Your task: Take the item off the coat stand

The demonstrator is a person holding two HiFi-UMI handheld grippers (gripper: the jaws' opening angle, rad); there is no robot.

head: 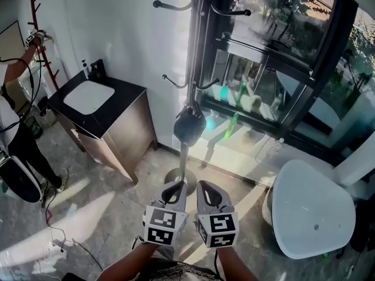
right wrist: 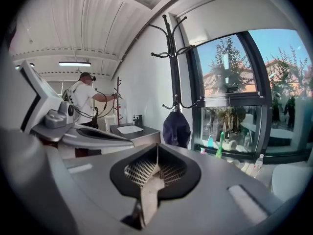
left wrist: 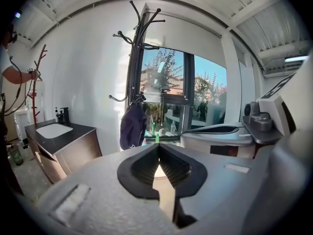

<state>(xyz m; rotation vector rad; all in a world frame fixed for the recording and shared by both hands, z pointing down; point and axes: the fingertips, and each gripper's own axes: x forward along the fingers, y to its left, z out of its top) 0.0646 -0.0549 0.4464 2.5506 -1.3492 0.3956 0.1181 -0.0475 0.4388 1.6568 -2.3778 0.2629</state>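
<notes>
A black coat stand point(head: 191, 51) rises by the window on a round base, ahead of me. A dark blue item point(head: 189, 125) hangs from one of its low hooks. Both gripper views show this dark item point(left wrist: 132, 126) point(right wrist: 176, 128) well beyond the jaws. My left gripper point(head: 174, 187) and right gripper point(head: 206, 186) are side by side near the stand's base, short of the item. Both are shut, jaws meeting at the tips, and hold nothing. The left gripper's tip point(left wrist: 157, 148) and the right gripper's tip point(right wrist: 157, 151) point at the stand.
A dark vanity with a white sink point(head: 89, 96) stands left of the stand. A white tub point(head: 310, 212) sits at the right. Bottles point(head: 234, 122) line the window ledge. A person point(head: 14, 127) works at a red rack point(head: 41, 40) at far left, with cables on the floor point(head: 58, 239).
</notes>
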